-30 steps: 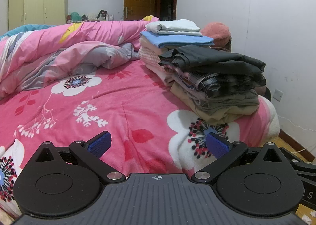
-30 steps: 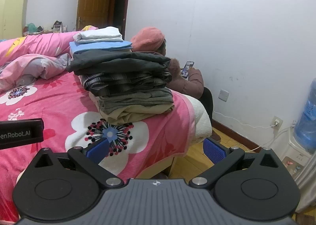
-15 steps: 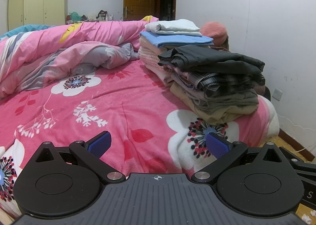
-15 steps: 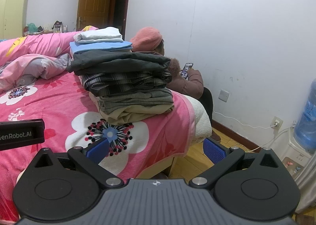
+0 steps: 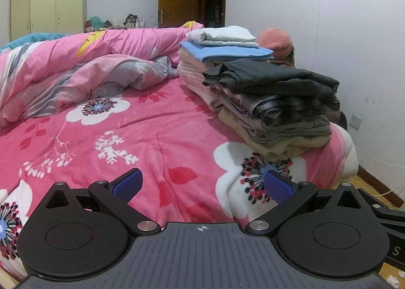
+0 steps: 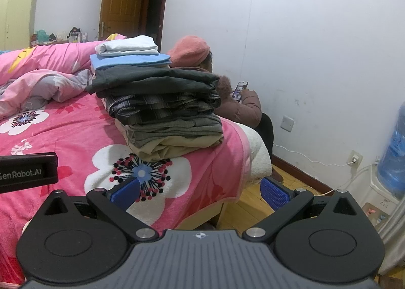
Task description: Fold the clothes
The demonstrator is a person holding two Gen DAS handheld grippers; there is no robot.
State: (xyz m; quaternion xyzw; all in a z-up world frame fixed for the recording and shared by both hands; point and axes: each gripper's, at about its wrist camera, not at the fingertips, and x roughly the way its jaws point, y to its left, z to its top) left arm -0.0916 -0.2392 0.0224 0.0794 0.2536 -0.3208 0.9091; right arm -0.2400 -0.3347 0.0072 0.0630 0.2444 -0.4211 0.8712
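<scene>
Right wrist: seated person (image 6: 243,106), water bottle (image 6: 393,154)

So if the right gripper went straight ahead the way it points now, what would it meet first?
Probably the corner of the pink floral blanket at the bed's edge; the open right gripper aims just past it. Beyond lies wooden floor. Depth is unclear, so it might pass beside it.

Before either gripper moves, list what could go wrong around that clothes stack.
1. The near stack sits by the bed's edge, its lower layers bulging unevenly; a nudge might tip it toward the floor.
2. A person sits right behind the stack, looking at a phone; a wide reach with the right gripper could hit them.
3. Both grippers are open and empty; the left gripper may snag the fleece blanket when grabbing.
</scene>
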